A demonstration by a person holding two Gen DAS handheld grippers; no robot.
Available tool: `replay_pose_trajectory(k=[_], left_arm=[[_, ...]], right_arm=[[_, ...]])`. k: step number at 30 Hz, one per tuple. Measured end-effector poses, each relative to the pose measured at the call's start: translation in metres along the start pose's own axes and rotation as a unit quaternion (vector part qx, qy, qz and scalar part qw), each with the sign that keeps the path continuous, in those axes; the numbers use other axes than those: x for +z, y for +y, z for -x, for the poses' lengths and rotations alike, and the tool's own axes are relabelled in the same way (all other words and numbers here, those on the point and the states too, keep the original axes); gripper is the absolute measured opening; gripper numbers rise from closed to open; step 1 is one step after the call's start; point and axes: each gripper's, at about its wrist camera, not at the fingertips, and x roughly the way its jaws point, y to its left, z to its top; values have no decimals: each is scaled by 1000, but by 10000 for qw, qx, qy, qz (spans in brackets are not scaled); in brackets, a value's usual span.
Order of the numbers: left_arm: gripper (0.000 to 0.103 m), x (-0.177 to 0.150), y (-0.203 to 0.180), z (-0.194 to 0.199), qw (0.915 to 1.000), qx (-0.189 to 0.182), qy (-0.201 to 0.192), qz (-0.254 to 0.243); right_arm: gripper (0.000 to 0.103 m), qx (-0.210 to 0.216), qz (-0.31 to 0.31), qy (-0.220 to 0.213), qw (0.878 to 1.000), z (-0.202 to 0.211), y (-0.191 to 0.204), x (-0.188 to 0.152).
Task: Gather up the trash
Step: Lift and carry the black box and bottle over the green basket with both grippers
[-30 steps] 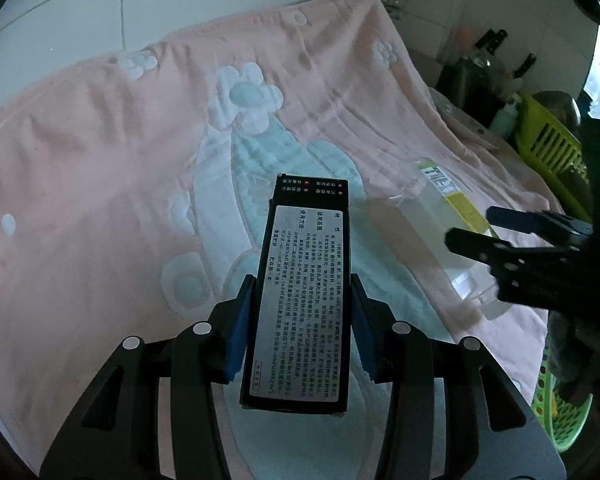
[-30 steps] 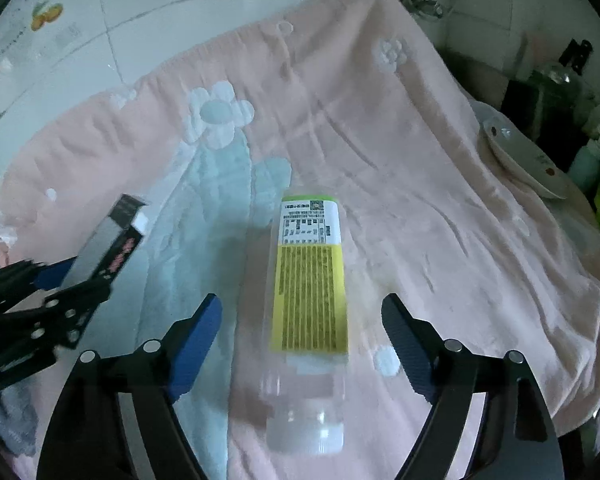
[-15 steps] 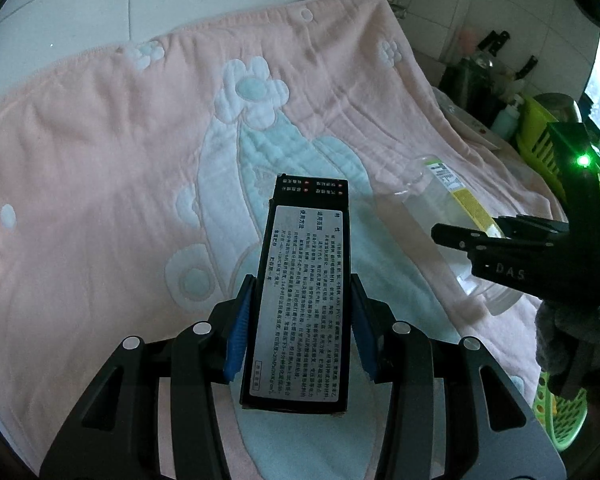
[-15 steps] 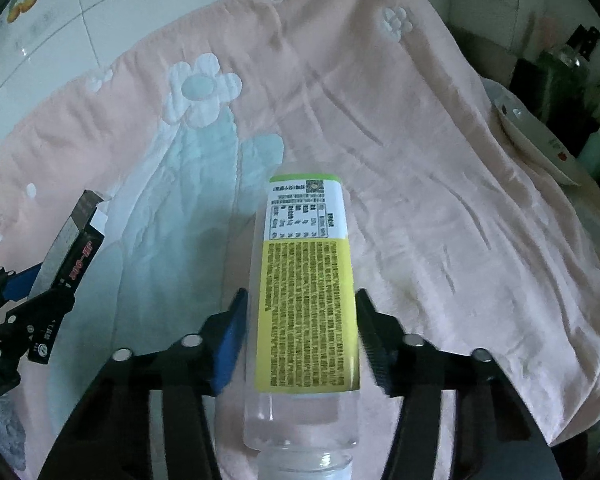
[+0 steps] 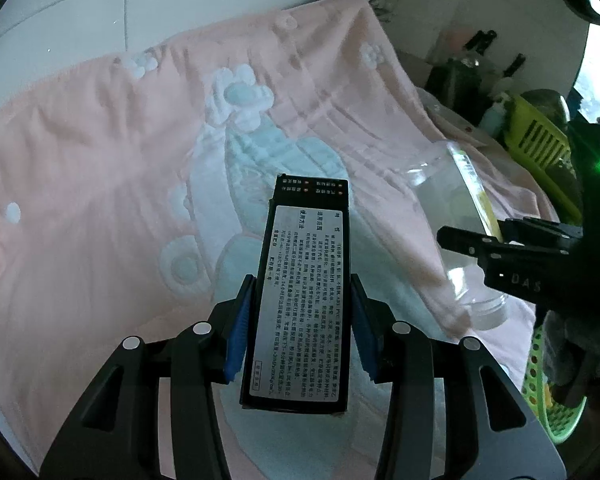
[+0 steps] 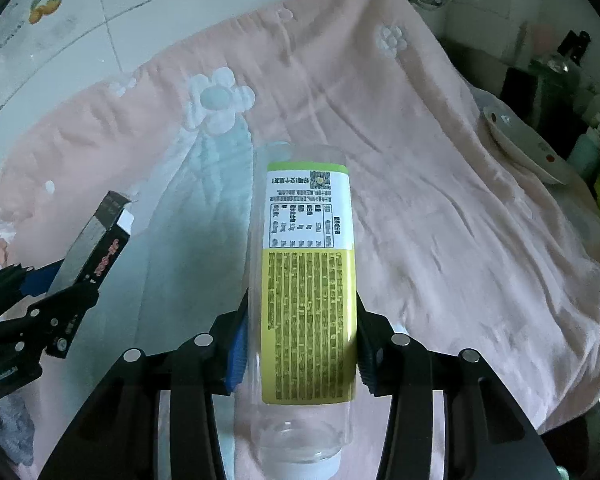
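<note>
My left gripper (image 5: 300,328) is shut on a flat black box (image 5: 304,280) with a white printed label, held above the pink flowered towel (image 5: 100,168). My right gripper (image 6: 300,340) is shut on a clear plastic bottle (image 6: 308,288) with a yellow-green label, its white cap toward the camera, lifted off the towel (image 6: 440,208). In the left wrist view the bottle (image 5: 448,216) and right gripper (image 5: 500,248) show at the right. In the right wrist view the box (image 6: 100,240) and left gripper (image 6: 32,304) show at the left.
A white tiled wall (image 6: 100,20) stands behind the towel. A white plate (image 6: 520,140) lies at the right edge of the towel. A yellow-green basket (image 5: 540,140), dark bottles (image 5: 468,64) and a green mesh basket (image 5: 548,392) crowd the right side.
My right gripper closed around the bottle and raised it off the towel. My left gripper kept its hold on the black box and rose a little.
</note>
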Motion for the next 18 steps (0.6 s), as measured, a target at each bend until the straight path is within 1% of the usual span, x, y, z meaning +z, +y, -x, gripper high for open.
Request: replay_pose_trajectory(k=[8, 18], left_arm=[[44, -13, -25, 24, 9998, -129, -105, -110], [44, -34, -65, 51, 9986, -332, -237, -350]], right_arm=[[43, 13, -29, -166, 9999, 37, 0, -19], [43, -27, -93, -379, 9992, 84, -9, -55]])
